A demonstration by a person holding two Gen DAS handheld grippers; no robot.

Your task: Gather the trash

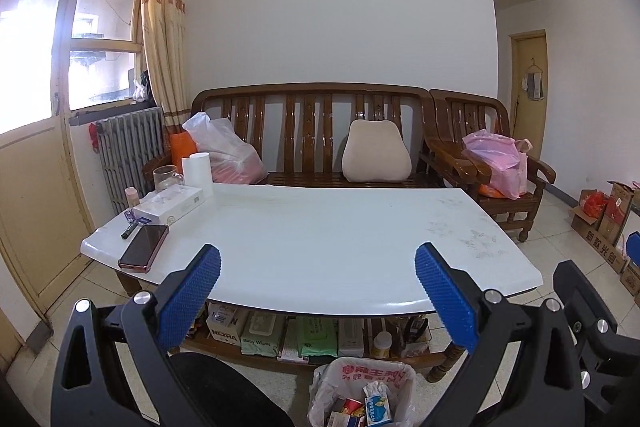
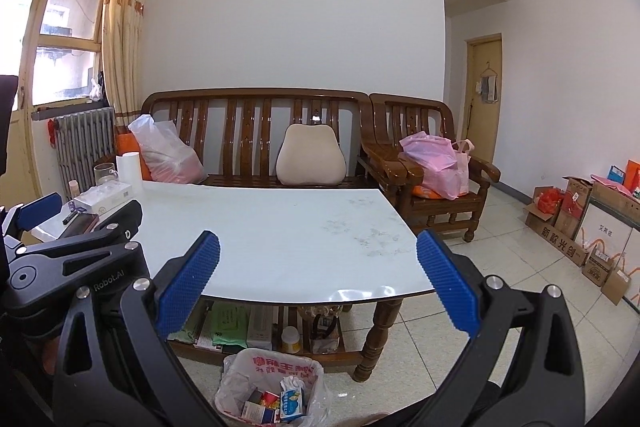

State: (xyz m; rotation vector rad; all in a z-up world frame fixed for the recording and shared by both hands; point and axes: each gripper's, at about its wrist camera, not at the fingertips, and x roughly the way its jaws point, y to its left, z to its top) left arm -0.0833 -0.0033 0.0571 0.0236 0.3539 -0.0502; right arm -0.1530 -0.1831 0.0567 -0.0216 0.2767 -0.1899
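I see the bin (image 2: 269, 387) on the floor just in front of the table (image 2: 280, 227), lined with a white bag printed in red. Inside it lie the trash: small boxes (image 2: 256, 409), a red-and-white carton (image 2: 271, 398), a blue-and-white packet (image 2: 291, 403) and a crumpled tissue (image 2: 292, 383). On the table's far left corner sit a phone (image 1: 144, 247), a white box (image 1: 170, 203), a glass (image 1: 165, 177) and a paper roll (image 1: 197, 169). My left gripper (image 1: 318, 263) is spread wide and holds nothing; my right gripper (image 2: 318, 259) is likewise spread and bare.
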